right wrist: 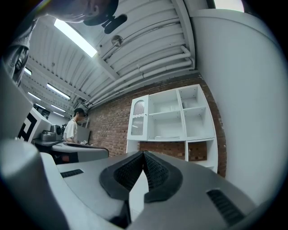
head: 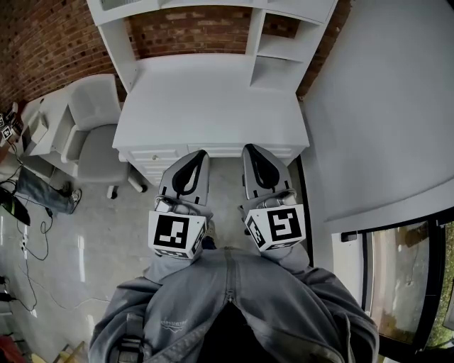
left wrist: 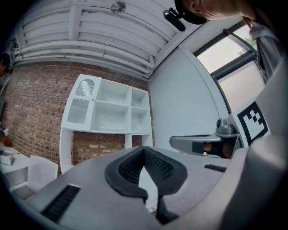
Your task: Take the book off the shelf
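Observation:
The white shelf unit (head: 213, 14) stands on the back of a white desk (head: 213, 99) against a brick wall. In the left gripper view a thin pale flat thing, possibly the book (left wrist: 112, 129), lies in the middle compartment of the shelf unit (left wrist: 105, 108); the right gripper view shows it too (right wrist: 167, 137). Both grippers are held side by side in front of the desk, close to the person's body. The left gripper (head: 197, 153) (left wrist: 144, 149) is shut with nothing between its pads. The right gripper (head: 253, 147) (right wrist: 144, 153) is likewise shut and empty.
A grey office chair (head: 96, 127) stands left of the desk, with a small table (head: 39, 127) beyond it. A curved white wall (head: 383, 106) rises on the right. Cables lie on the floor (head: 35, 234) at the left. A person (right wrist: 72, 126) stands far off.

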Demonstrator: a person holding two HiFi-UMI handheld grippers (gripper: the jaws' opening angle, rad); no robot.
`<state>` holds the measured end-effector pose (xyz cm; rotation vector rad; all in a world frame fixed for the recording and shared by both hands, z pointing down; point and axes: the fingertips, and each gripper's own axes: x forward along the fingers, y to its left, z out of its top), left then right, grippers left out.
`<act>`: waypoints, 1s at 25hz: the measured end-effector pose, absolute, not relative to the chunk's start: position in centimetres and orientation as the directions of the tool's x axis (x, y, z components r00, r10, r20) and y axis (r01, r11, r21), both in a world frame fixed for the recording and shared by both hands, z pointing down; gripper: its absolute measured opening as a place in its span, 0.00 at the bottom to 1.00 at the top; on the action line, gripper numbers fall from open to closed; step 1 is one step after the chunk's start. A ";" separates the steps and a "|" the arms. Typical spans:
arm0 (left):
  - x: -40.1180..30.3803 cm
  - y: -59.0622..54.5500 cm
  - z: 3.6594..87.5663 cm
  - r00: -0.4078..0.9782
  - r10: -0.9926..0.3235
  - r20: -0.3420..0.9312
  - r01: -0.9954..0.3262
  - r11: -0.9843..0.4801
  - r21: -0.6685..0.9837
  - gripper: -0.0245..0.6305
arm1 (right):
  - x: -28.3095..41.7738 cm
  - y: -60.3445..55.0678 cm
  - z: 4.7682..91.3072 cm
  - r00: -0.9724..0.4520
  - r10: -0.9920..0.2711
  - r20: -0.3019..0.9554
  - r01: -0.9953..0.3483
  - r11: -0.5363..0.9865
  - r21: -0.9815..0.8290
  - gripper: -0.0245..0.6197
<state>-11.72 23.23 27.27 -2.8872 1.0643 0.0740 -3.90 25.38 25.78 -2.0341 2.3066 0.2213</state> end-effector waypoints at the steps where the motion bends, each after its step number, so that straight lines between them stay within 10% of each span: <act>1: -11.5 22.4 27.2 0.763 -0.643 -0.067 -0.646 -0.762 -0.042 0.05 | -3.7 24.5 25.8 -0.126 -0.983 -0.137 -0.991 0.119 0.058 0.08; 25: -9.4 7.4 27.1 0.835 -0.543 -0.088 -0.548 -0.836 -0.037 0.05 | -1.8 10.7 25.6 -0.005 -0.989 -0.149 -0.999 -0.002 0.044 0.08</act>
